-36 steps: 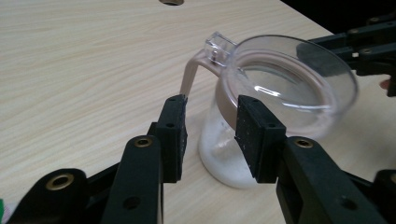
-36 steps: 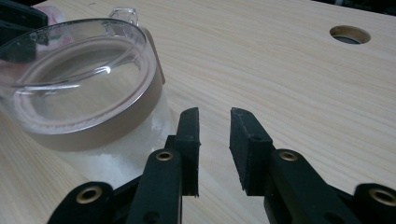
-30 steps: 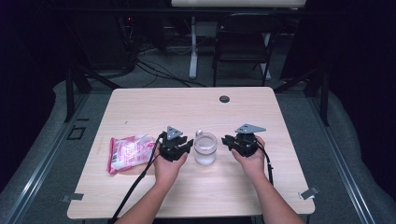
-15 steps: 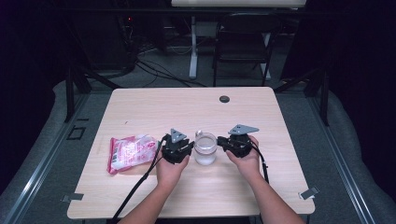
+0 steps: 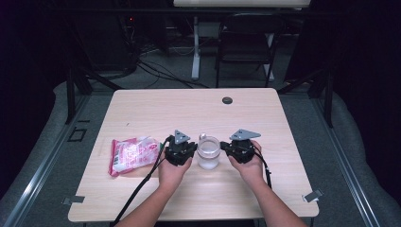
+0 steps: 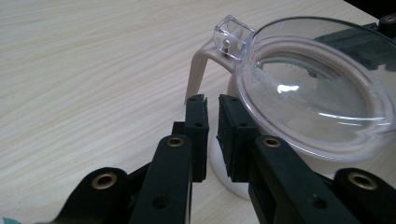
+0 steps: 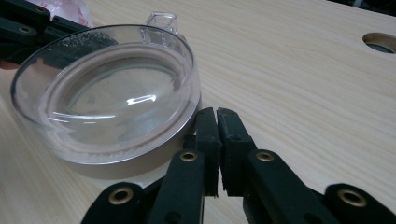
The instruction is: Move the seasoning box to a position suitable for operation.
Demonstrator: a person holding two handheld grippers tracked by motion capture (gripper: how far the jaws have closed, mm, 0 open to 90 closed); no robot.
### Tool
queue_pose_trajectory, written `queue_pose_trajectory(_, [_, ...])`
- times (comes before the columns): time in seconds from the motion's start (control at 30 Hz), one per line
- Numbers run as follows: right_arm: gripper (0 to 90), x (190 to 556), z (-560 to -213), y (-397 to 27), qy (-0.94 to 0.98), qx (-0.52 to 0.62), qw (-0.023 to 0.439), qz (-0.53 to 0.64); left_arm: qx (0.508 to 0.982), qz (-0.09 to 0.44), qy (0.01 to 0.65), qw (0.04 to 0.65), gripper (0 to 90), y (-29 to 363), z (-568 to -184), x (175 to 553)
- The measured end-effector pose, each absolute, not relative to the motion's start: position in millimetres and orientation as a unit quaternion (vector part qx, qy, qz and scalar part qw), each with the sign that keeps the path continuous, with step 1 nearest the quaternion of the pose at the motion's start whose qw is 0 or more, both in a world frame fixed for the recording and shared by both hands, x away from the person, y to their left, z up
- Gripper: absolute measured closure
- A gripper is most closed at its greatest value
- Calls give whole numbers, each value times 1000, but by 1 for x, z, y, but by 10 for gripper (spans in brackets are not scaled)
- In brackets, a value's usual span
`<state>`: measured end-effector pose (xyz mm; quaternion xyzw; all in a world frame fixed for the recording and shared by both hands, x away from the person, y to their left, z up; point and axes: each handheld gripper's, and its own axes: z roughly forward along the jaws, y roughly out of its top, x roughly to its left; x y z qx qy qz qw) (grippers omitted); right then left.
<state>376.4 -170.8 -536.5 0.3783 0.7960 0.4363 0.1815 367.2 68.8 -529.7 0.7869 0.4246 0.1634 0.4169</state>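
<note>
A squat jar (image 5: 208, 152) with a clear domed lid (image 6: 313, 88), a beige collar and a small clear latch (image 6: 229, 35) stands at the table's middle. My left gripper (image 5: 191, 150) sits just left of it. Its jaws have just been closing and are almost together (image 6: 213, 100), with nothing between them, beside the beige latch arm. My right gripper (image 5: 226, 149) sits just right of the jar. Its jaws have also just been closing and now meet, empty (image 7: 216, 114), next to the collar (image 7: 154, 154).
A pink and white plastic packet (image 5: 132, 153) lies left of the left hand. A round cable hole (image 5: 227, 100) is in the tabletop near the far edge. Cables trail from both grippers toward the near edge. A chair (image 5: 246, 42) stands beyond the table.
The right gripper has edged a little left, closer to the jar. The left hand has stayed in place.
</note>
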Motion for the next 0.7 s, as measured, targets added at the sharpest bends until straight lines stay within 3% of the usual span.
queue_pose_trajectory(0.3, [871,355,-535,-176,799,379,185,429,800,149,400,421,899,65,-529,370])
queue_pose_trajectory(0.5, [850,331,-531,-172,811,355,178,430,818,113,349,443,900,58,-528,371])
queue_pose_trajectory(0.6, [820,316,-531,-169,825,337,193,410,833,118,323,434,896,54,-526,368])
queue_pose_trajectory(0.7, [800,311,-532,-171,823,339,178,420,843,118,305,427,882,54,-525,368])
